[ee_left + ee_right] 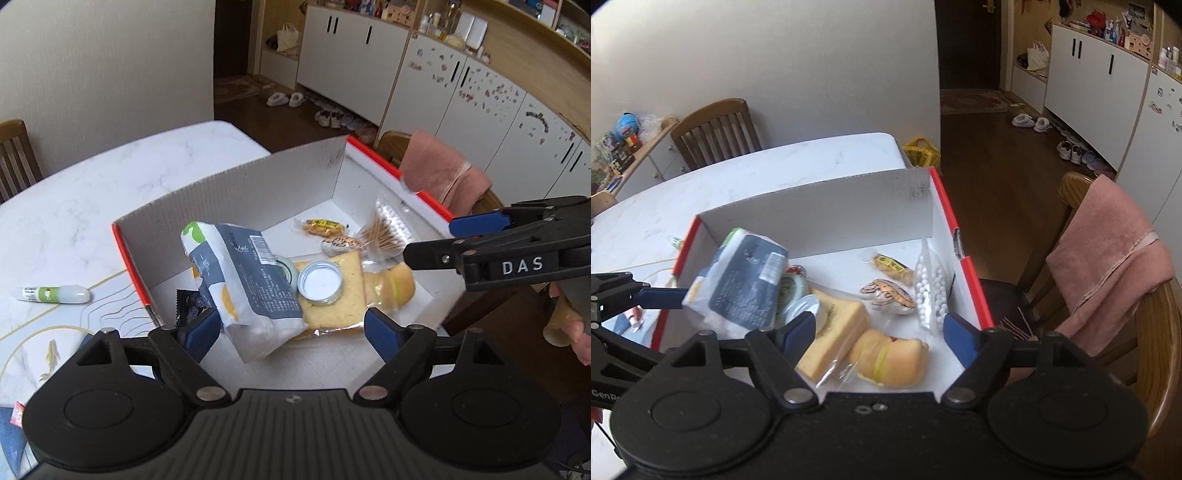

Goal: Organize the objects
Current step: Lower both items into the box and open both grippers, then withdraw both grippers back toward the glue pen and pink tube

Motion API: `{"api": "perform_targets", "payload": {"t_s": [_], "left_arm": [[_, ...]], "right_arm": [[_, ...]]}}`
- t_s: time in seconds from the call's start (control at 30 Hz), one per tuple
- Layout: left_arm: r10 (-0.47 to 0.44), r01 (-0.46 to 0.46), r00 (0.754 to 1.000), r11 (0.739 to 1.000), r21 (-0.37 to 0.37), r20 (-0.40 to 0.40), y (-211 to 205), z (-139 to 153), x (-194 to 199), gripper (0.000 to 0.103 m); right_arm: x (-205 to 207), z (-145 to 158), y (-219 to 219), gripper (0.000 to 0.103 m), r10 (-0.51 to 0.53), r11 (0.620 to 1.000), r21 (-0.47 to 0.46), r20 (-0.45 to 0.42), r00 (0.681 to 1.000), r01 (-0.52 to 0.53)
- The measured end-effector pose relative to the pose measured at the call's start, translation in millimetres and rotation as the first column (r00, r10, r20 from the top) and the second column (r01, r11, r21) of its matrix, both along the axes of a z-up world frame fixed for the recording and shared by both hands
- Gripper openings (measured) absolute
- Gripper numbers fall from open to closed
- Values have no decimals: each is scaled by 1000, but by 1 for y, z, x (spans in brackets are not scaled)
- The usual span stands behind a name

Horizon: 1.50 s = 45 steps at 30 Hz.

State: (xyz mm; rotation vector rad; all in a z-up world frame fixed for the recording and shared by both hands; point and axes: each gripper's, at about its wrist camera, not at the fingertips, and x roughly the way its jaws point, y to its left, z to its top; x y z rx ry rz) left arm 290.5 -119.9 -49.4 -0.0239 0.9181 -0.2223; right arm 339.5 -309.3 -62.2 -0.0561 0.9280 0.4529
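The task is well advanced, judged from the layout. Most objects already lie inside the open white cardboard box with red outer edges (236, 184) on the white marble-pattern table (110, 166).

Box contents:
- Grey-and-white plastic snack bag (243, 280), tilted against the left wall.
- Round silver metal lid (320, 282), resting on the wrapped yellow cake slice (340, 295).
- Wrapped pale bun (890, 360), at the near edge.
- Clear bag of cotton swabs (931, 288), leaning on the right wall.
- Two small wrapped snacks (886, 291), near the far right corner.

Remaining: a small green-and-white tube (55, 294) lies on the table beyond the box's left wall, apart from it.

The left gripper (291, 332) is spread wide over the near edge, holding nothing. The right gripper (879, 330) is likewise spread and empty.
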Motion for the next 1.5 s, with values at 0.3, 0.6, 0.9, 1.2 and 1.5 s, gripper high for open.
{"api": "perform_targets", "payload": {"t_s": [0.3,0.6,0.9,1.2,1.5], "left_arm": [[23,-17,997,997,-78,71,22,27,-32,85],[73,-57,993,985,-165,96,72,39,-66,85],[142,-123,984,978,-170,105,134,41,-90,97],[188,-175,979,974,-147,81,203,23,-109,102],[265,-261,959,964,-48,102,262,-8,-121,102]], "right_arm": [[-32,23,16,85,86,996,0,62,994,-86],[-60,43,46,98,143,989,25,96,985,-146],[-83,48,95,102,192,980,21,112,975,-196],[-91,44,160,102,241,970,12,109,964,-243],[-80,29,227,102,282,959,-2,86,956,-283]]}}
